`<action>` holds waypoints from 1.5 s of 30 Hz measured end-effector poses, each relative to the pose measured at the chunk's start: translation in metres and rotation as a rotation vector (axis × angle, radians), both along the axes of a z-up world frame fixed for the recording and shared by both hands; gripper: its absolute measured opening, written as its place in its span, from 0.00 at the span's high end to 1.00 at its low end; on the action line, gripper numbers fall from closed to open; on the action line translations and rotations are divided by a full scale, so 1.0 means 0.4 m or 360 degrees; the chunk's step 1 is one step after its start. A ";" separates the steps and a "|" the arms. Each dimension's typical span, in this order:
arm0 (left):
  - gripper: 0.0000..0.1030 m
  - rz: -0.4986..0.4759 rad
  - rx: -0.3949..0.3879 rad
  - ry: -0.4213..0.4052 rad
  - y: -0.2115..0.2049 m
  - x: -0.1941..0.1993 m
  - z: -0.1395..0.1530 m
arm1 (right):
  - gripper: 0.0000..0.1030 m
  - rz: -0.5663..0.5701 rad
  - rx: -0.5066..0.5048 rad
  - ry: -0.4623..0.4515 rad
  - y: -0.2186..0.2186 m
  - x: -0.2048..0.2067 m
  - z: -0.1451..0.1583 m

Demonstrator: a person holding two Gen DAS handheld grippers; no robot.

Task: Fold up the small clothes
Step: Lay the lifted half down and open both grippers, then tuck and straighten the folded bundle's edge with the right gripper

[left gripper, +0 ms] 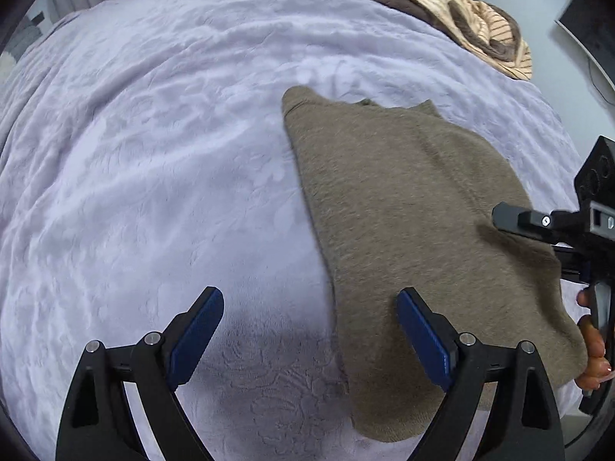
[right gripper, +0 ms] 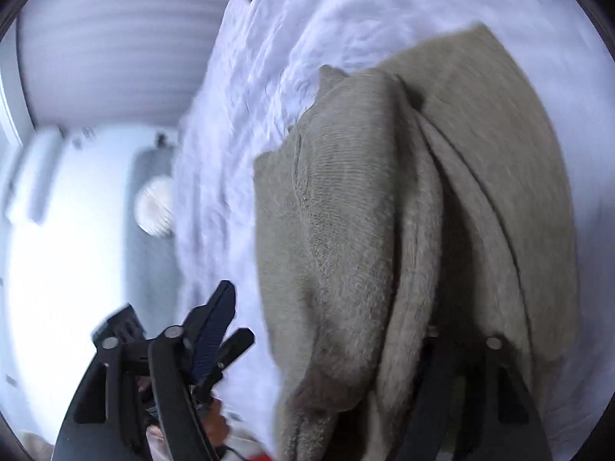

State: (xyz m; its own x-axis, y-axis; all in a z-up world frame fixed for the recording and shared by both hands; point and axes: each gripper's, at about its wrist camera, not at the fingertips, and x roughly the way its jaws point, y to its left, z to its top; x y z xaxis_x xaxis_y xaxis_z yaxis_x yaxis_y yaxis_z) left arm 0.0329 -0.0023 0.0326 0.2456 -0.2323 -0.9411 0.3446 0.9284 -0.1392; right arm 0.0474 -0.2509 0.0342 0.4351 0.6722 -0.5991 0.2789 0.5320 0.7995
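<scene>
A grey-brown knitted garment (left gripper: 403,211) lies on the lilac bed cover (left gripper: 153,153), folded lengthwise into a long strip. My left gripper (left gripper: 309,299) points down at its near end and is open wide. One blue pad hangs over the cover, the other over the garment's left edge. A finger of my right gripper (left gripper: 515,219) reaches in from the right above the cloth. In the right wrist view the garment (right gripper: 346,211) bulges between the fingers of my right gripper (right gripper: 330,315) and hides the right one. The left finger's pad (right gripper: 221,307) stands clear of the cloth.
A heap of brown and beige striped clothes (left gripper: 480,27) lies at the bed's far right corner. A dark screen (left gripper: 588,19) stands beyond it. A person's hand (left gripper: 592,349) shows at the right edge. Left of the bed (right gripper: 250,77) are pale floor and a round white object (right gripper: 153,207).
</scene>
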 end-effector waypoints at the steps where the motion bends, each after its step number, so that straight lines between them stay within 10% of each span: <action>1: 0.10 0.0035 0.0007 0.0003 0.005 0.004 -0.006 | 0.71 0.0037 -0.0128 0.0029 0.009 0.019 0.008; 2: 0.10 0.0088 -0.0003 -0.0042 0.011 0.008 -0.004 | 0.85 0.0068 -0.0199 0.0024 0.015 0.018 0.016; 8: 0.10 0.0104 -0.0003 -0.0192 -0.025 0.025 0.033 | 0.85 0.0054 -0.0415 -0.0435 -0.020 -0.017 0.134; 16: 0.10 0.0031 0.0098 -0.0122 -0.089 0.027 -0.039 | 0.83 -0.0190 -0.0159 0.0007 -0.116 -0.065 -0.093; 23: 0.10 -0.0123 0.0201 -0.0136 -0.046 0.016 -0.003 | 0.72 -0.0175 -0.0457 0.0058 -0.147 -0.156 0.009; 26: 0.10 -0.0151 0.0163 -0.0062 -0.020 -0.013 -0.006 | 0.48 -0.0120 -0.0372 0.0024 -0.172 -0.226 0.057; 34: 0.10 -0.0245 0.0203 -0.0039 -0.047 -0.091 -0.043 | 0.47 0.0179 -0.0629 -0.0112 -0.051 -0.316 0.148; 35: 0.10 -0.0230 0.0197 -0.0023 -0.048 -0.087 -0.040 | 0.60 0.0253 -0.0734 -0.0038 -0.030 -0.299 0.129; 36: 0.10 -0.0215 0.0184 -0.0009 -0.047 -0.085 -0.033 | 0.94 0.0296 -0.0749 0.0031 -0.022 -0.287 0.106; 41: 0.10 -0.0238 0.0111 -0.0047 -0.039 -0.095 0.002 | 0.95 0.0196 -0.0740 -0.0004 -0.069 -0.322 0.122; 45: 0.10 -0.0326 0.0257 0.0014 -0.090 -0.124 -0.074 | 0.94 0.0150 -0.0632 0.0312 -0.129 -0.369 -0.026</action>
